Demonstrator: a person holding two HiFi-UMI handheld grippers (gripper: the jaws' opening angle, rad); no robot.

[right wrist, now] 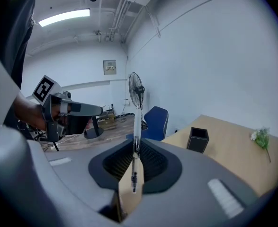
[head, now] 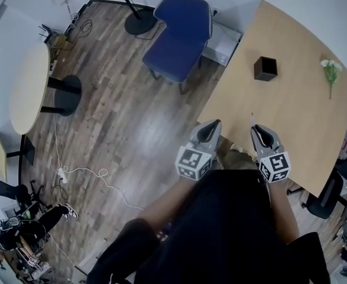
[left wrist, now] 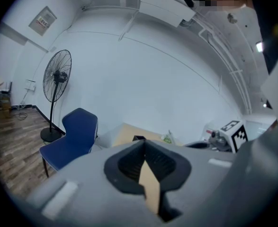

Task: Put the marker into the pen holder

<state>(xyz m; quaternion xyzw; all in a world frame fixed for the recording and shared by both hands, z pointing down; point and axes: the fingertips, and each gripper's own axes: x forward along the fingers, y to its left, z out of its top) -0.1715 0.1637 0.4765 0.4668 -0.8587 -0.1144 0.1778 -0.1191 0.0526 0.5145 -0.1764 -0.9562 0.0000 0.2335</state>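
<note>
Only the right gripper view plainly shows the slim white marker (right wrist: 137, 126). It is clamped in the right hand-held gripper (right wrist: 135, 150), its long axis running along the jaw gap and its far end projecting past the fingertips. In the head view it is held well short of the black square pen holder (head: 265, 68) on the light wooden table (head: 297, 117). The left hand-held gripper (left wrist: 145, 145) is closed on nothing.

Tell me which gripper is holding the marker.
The right gripper: a thin white marker stands clamped between its jaws. The left gripper has its jaws closed with nothing between them.
</note>
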